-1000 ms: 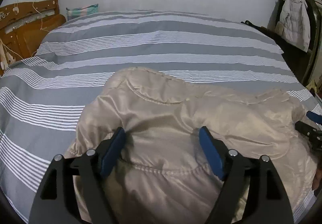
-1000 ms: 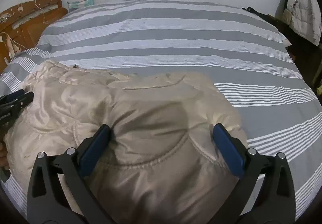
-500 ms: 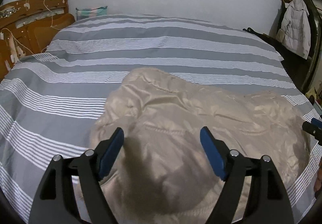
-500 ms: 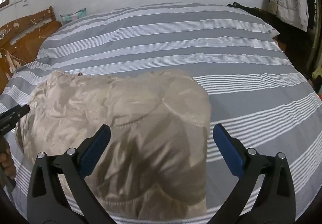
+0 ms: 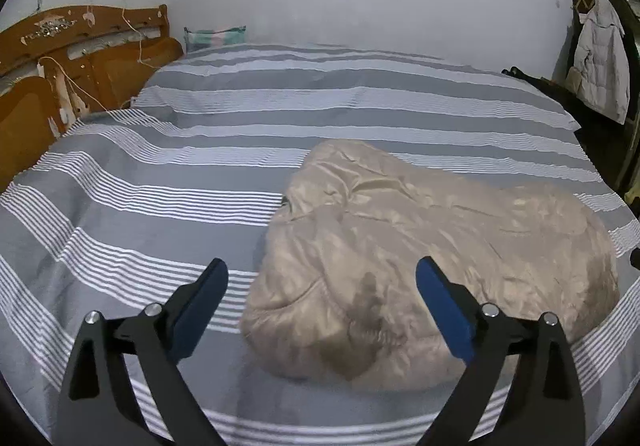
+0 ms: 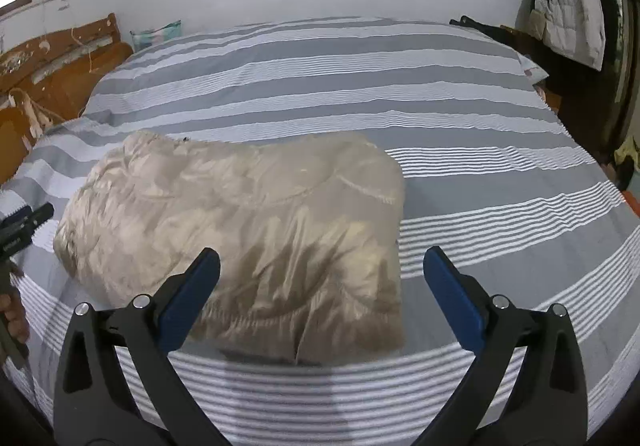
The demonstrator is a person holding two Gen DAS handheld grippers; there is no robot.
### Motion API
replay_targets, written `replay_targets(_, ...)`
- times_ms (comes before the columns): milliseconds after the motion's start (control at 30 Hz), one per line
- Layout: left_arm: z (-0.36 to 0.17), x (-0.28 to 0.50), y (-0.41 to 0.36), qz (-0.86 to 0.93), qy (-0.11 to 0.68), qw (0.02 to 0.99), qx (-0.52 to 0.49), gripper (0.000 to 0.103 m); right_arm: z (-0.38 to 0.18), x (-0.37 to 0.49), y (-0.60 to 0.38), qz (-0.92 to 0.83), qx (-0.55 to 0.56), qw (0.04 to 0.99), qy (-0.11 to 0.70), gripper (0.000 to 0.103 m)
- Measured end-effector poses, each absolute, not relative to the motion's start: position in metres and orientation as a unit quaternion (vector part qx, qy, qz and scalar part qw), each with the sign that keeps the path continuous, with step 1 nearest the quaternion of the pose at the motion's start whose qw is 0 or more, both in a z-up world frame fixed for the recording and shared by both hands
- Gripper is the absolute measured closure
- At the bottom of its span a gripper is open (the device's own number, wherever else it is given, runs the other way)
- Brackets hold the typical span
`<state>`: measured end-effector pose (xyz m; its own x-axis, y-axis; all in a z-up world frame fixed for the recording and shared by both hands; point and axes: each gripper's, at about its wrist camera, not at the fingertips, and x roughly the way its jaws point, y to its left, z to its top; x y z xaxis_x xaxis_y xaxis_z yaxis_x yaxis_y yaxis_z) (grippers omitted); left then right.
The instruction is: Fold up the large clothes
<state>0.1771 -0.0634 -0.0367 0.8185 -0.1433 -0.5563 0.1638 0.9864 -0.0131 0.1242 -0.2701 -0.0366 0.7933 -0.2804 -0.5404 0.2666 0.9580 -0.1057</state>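
1. A beige puffy jacket is lying folded into a compact bundle on the bed, which is wearing a grey cover with white stripes.
2. In the left wrist view, the jacket is filling the lower right of the frame, with its left edge falling between the blue pads of the left gripper.
3. The left gripper is standing released, its jaws spread wide, gripping nothing and hanging above the bed without touching the jacket.
4. In the right wrist view, the jacket is sitting in the centre left of the frame, its right edge ending between the blue pads of the right gripper.
5. The right gripper is likewise standing released, jaws wide apart and holding nothing.
6. The tip of the left gripper is showing at the left edge of the right wrist view, just beside the jacket's left end.
7. A wooden headboard is standing at the upper left of the left wrist view.
8. A white coat is hanging at the upper right.
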Motion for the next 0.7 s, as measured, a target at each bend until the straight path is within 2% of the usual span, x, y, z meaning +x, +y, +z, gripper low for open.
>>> replay_targets(233, -0.035, 0.15, -0.046, -0.082, 0.294, 0.952, 0.01, 0.004, -0.042, 0.094, -0.27, -0.143, -0.017, 0.946, 0.289, 0.003)
replay_targets(433, -0.06, 0.158, -0.039, -0.074, 0.344, 0.936, 0.02, 0.004, -0.074, 0.088, -0.298, -0.133, -0.022, 0.93, 0.341, 0.003)
replay_targets(700, -0.062, 0.214, -0.014, -0.09, 0.347, 0.933, -0.028, 0.004, -0.074, 0.125, -0.351, -0.082, 0.085, 0.938, 0.327, 0.003)
